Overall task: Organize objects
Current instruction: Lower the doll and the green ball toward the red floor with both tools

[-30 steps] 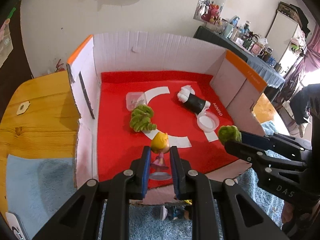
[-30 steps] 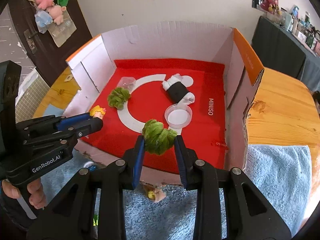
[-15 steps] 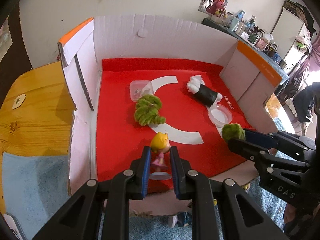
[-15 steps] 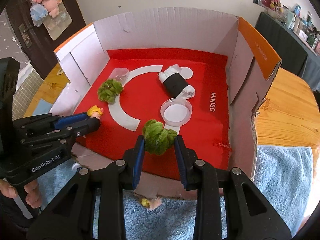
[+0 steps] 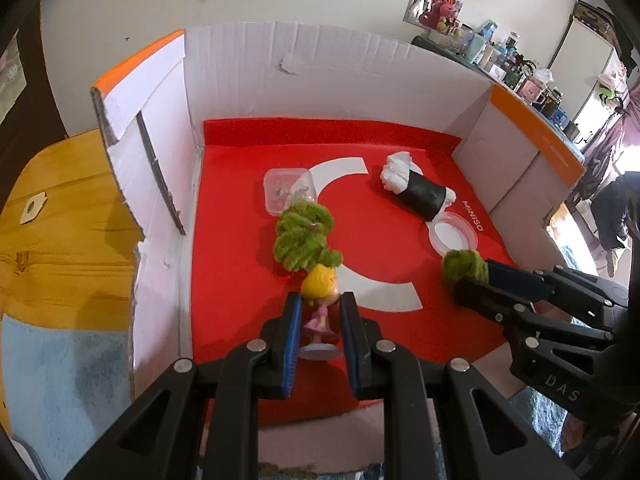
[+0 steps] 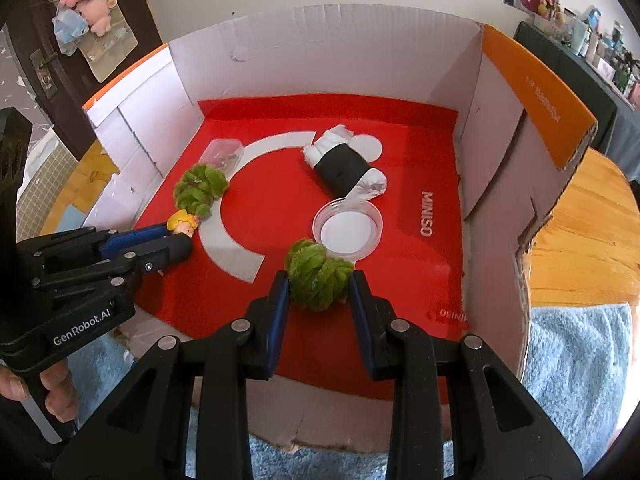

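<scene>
On the red floor of the cardboard box (image 5: 340,80) your left gripper (image 5: 319,322) clamps the small doll (image 5: 320,300) — your right gripper (image 6: 320,292) squeezes a green pompom (image 6: 318,278). Release carefully — the doll may topple against the other pompom (image 5: 304,240) just beyond it.

sushi plush (image 6: 345,164) behind dish (image 6: 347,231), in box (image 6: 320,56)

A black right gripper (image 6: 319,280) with blue pads clamps a fuzzy green yarn pom-pom (image 6: 318,280) over the red felt floor of a white cardboard box (image 6: 360,60). Just beyond sits a clear round plastic lid (image 6: 347,233). At left, the left gripper (image 6: 176,238) pinches a yellow-haired toy figurine (image 6: 183,222).
</scene>
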A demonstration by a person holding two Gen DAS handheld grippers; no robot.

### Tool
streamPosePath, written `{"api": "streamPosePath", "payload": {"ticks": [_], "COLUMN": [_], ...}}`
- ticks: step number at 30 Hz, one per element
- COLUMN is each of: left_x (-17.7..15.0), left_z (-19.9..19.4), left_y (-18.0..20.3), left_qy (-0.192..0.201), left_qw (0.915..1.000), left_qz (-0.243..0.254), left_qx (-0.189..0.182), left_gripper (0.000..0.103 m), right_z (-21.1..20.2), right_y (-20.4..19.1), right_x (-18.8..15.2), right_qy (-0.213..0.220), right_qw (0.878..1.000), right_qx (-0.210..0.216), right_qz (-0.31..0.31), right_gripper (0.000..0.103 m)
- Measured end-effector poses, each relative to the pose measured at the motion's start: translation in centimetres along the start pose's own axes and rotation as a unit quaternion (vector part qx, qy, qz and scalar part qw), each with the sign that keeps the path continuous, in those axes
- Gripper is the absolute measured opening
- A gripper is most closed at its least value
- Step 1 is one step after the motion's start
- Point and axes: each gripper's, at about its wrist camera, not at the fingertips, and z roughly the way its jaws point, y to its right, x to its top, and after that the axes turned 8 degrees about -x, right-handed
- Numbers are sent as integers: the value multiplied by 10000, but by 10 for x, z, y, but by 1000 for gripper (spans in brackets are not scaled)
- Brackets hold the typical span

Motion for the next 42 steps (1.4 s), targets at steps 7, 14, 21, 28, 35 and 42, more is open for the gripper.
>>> {"api": "streamPosePath", "payload": {"ticks": [7,14,21,28,35,42], "left_x": [4,8,10,10,9,9], "left_z": [4,7,8,7,6,5], "left_y": [-1,-3,-5,-5,-6,-6], "left_qy": [19,50,76,84,97,107], "left_qw": [10000,10000,9999,9999,9999,9999], "left_qz": [-45,-75,-101,-126,-128,-124], "left_qx": [-17,-9,-7,-25,-21,-14], "left_gripper": [20,20,20,20,20,20], "right_z": [4,6,9,11,12,9], "right_y": [7,11,10,12,12,14], "right_x": [5,8,10,11,11,10], "right_qy": [94,189,187,183,187,194], "right_qw": [9999,9996,9996,9995,9995,9995], "right_qx": [-40,-41,-30,9,17,22], "right_qz": [108,214,222,255,257,267], "right_gripper": [29,29,29,29,30,30]}}
